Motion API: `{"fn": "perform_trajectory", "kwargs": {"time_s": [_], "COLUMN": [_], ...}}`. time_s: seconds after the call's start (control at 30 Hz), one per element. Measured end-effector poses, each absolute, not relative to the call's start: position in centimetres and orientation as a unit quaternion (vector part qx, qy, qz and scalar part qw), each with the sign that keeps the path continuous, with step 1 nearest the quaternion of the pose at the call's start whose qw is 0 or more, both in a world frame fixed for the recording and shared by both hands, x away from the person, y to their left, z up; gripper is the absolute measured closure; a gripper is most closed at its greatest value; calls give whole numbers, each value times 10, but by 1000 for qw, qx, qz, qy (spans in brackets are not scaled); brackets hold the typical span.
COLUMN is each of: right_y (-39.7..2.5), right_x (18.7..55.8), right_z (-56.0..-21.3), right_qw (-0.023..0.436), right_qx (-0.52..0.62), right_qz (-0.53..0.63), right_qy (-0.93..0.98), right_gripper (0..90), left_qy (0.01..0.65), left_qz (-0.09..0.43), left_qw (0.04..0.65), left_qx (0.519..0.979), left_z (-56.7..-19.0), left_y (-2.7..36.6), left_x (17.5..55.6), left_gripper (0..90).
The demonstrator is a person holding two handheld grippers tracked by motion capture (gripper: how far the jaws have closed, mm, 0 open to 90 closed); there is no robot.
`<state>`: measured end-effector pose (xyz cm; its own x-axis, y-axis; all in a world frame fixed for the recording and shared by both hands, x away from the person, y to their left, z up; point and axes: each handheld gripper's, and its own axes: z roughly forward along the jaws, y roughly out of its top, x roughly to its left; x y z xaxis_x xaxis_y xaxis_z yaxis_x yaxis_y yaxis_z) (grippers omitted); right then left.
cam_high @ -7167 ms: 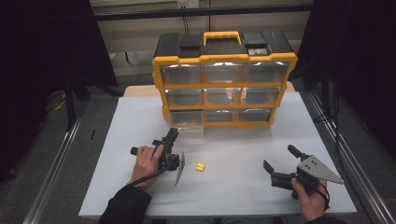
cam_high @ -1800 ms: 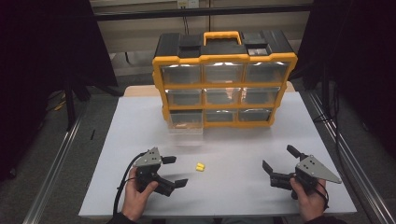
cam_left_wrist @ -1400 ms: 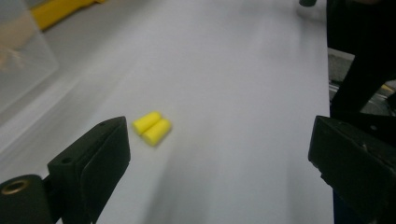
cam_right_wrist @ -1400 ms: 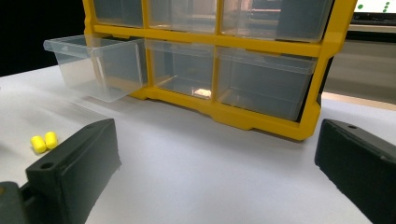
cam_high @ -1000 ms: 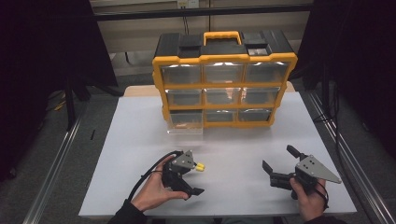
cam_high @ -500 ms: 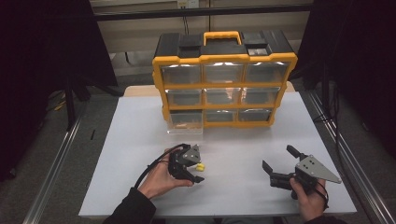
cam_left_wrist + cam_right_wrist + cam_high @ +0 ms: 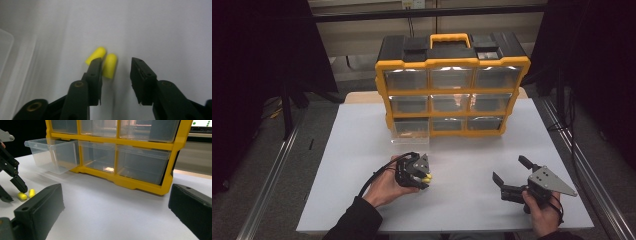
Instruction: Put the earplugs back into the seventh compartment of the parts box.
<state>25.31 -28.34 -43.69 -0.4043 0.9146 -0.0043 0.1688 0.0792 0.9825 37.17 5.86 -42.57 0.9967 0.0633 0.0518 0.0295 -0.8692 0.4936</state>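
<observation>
Dim surrounds, bright tabletop, slight blur

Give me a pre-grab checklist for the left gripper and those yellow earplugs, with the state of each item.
1. Left gripper open: ok.
2. One plug between the jaws: not ok; the right earplug sits beside the left jaw's inner face and the left earplug lies outside it.
3. Earplugs separated: not ok, they lie side by side.
4. Bottom-left drawer of the yellow organizer pulled out: ok.
5. Right gripper open and away from the plugs: ok.
6. Drawer holds nothing yet: cannot tell.
</observation>
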Motion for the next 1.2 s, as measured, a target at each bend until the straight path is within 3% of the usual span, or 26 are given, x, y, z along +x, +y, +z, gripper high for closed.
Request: {"fn": "perform_trajectory", "kwargs": {"time_s": [0.23, 0.63, 1.2], "right_y": [-283, -283, -284], "right_x": [253, 253, 253], "right_z": [-437, -437, -437], "right_qw": [350, 349, 350], "right_qx": [419, 419, 419], "right_qz": [534, 533, 535], "right_qy": [645, 647, 644], "right_gripper": [0, 0, 0], "left_qy": [6, 33, 45], "left_qz": [39, 25, 25], "left_qw": [238, 254, 287], "left_qx": [970, 966, 956], "left_z": [-426, -428, -423], "left_y": [53, 55, 64], "left_x": [376, 378, 377], "left_gripper": [705, 803, 813]}}
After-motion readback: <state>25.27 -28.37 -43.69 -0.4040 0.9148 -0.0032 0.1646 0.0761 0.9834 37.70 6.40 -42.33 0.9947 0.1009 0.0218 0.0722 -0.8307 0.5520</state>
